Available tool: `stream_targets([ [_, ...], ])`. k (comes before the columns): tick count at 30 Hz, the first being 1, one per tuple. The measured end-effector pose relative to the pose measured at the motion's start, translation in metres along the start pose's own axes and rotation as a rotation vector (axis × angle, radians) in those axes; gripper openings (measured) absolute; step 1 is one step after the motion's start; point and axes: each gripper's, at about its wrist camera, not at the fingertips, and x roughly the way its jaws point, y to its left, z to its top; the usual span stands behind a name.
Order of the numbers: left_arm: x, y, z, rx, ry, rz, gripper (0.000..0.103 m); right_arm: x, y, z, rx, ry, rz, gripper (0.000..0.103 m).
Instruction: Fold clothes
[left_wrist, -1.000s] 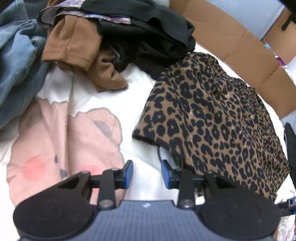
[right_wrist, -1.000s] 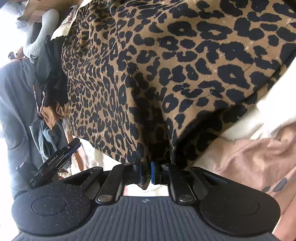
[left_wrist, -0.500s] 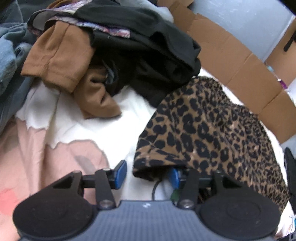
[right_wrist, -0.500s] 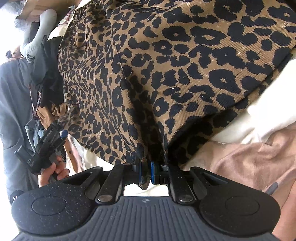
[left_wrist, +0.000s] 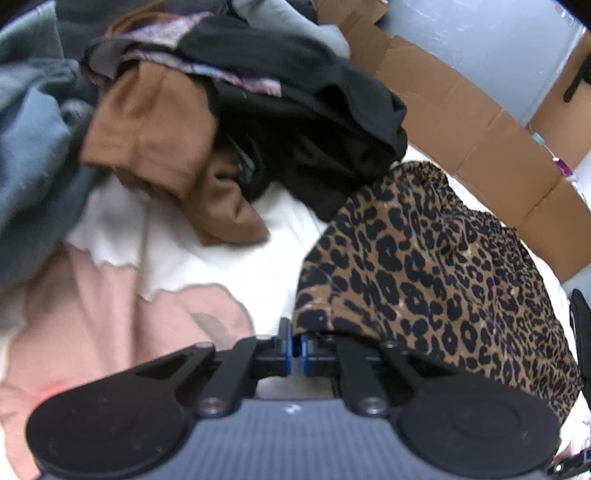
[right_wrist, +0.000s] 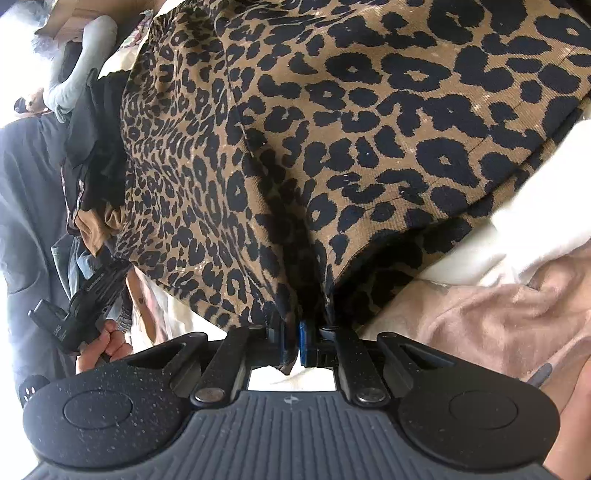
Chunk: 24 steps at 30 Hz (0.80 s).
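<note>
A leopard-print garment (left_wrist: 436, 280) lies spread on a white and pink blanket (left_wrist: 122, 332). In the left wrist view my left gripper (left_wrist: 295, 347) is at the garment's near left corner. Its jaws are shut, with the hem pinched at the pads and draped over the right finger. In the right wrist view the leopard-print garment (right_wrist: 332, 129) fills most of the picture. My right gripper (right_wrist: 291, 339) is shut on a bunched fold of its edge, and a tuft of cloth pokes out between the blue pads. A hand (right_wrist: 107, 343) at the lower left holds the other gripper.
A heap of clothes sits behind the garment: a brown top (left_wrist: 155, 140), black garments (left_wrist: 314, 110) and blue denim (left_wrist: 33, 166). Flattened cardboard (left_wrist: 480, 147) runs along the far right edge. A person's grey trouser leg (right_wrist: 26, 203) is at the left of the right wrist view.
My left gripper's jaws went from wide apart to shut at the garment's corner, after its right finger slid under the hem. The right gripper kept its grip and did not move.
</note>
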Motion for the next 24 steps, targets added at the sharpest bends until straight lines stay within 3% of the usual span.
stream_targets([
  [7,-0.015,0.003,0.007,0.039,-0.031,0.05,0.004,0.001,0.015,0.0,-0.037,0.01,0.009,0.003],
  [13,-0.02,0.024,0.005,-0.036,-0.01,0.083,0.006,0.004,0.01,-0.001,-0.041,0.026,-0.016,0.003],
  [16,-0.024,0.03,0.004,-0.073,-0.019,0.066,0.022,0.006,0.011,0.0,-0.055,0.025,-0.025,0.004],
  [18,-0.022,0.03,0.004,-0.086,-0.014,0.04,0.043,0.008,0.012,0.0,-0.065,0.028,-0.031,0.004],
  [20,-0.016,0.026,0.004,-0.083,-0.012,0.032,0.053,0.008,0.012,0.0,-0.069,0.031,-0.035,0.006],
  [24,0.005,0.019,0.006,-0.06,0.013,-0.001,0.056,0.008,0.011,0.0,-0.072,0.04,-0.035,0.01],
])
